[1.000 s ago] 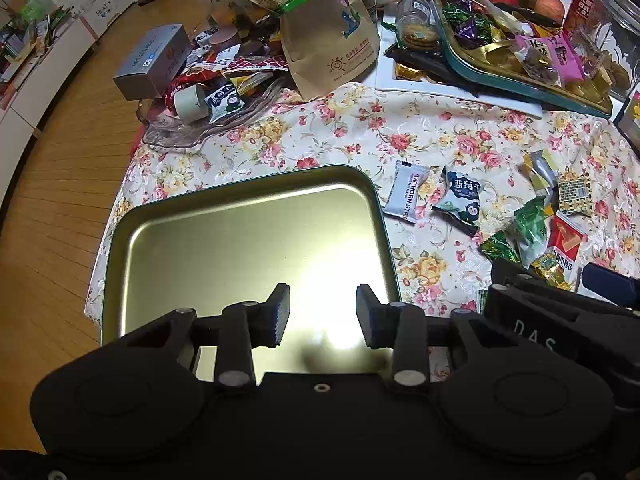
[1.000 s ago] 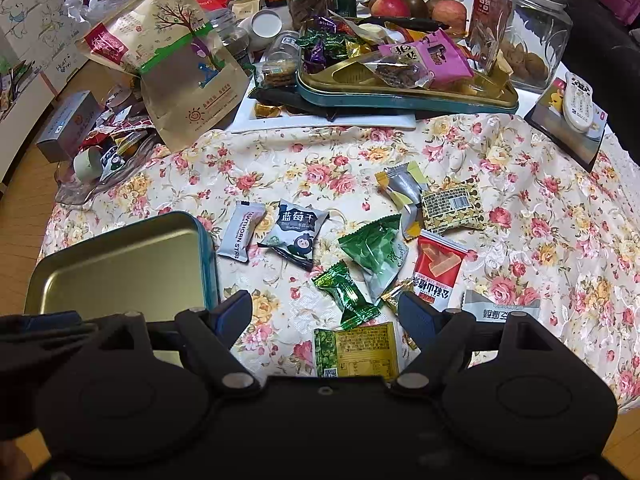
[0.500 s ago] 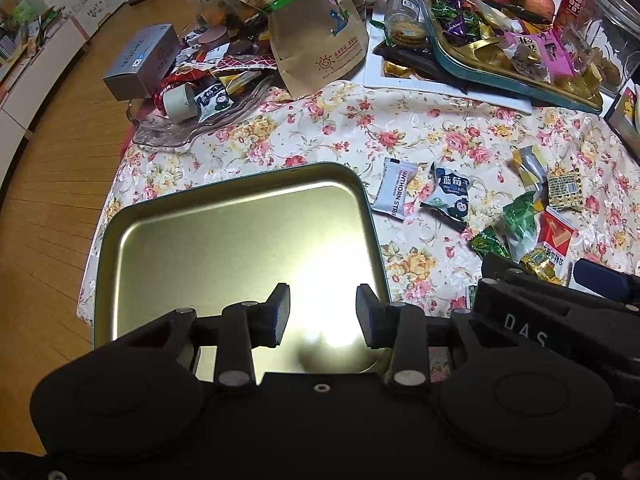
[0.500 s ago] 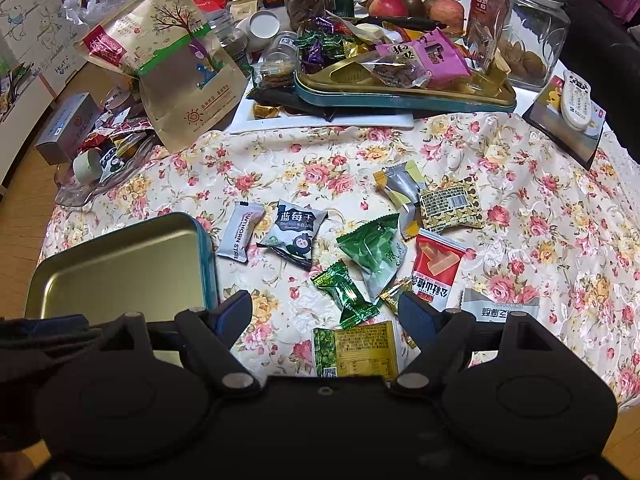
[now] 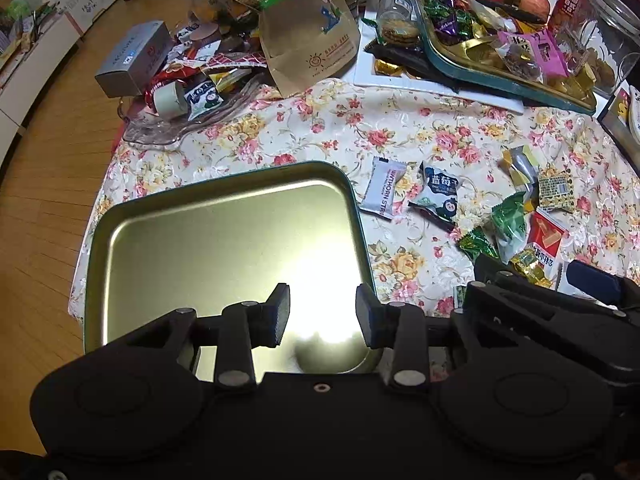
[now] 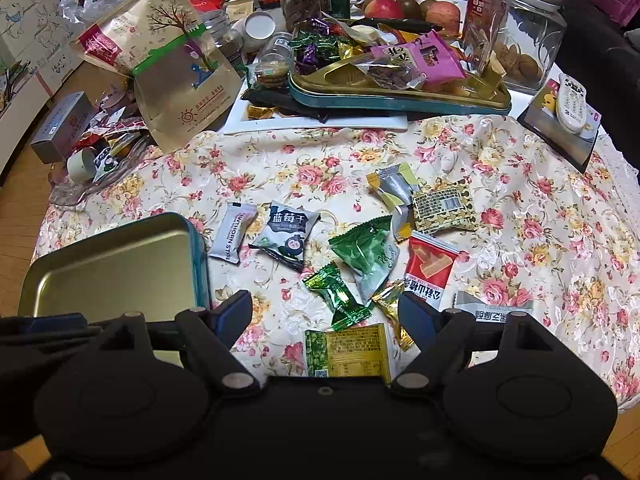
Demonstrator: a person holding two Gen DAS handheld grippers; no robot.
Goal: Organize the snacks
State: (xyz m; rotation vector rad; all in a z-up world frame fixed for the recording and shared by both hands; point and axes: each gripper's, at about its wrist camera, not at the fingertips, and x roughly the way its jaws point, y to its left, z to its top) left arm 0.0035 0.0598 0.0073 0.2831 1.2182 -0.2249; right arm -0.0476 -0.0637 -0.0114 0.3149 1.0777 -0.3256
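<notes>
left gripper [image 5: 322,312]: fingers parted, empty, over empty tin tray [image 5: 224,184] | right gripper [image 6: 326,312]: fingers wide, empty, above snack packets [image 6: 360,248] scattered at tray's 3 o'clock on tabletop [image 6: 520,184] | risk: overlapping crinkly wrappers, pinch may grab two or slip

Left gripper [image 5: 322,316] angled steeply down over the gold tray [image 5: 120,216], jaws apart and empty; right gripper [image 6: 326,322] just beside the tray, jaws wide, nothing between them.
</notes>
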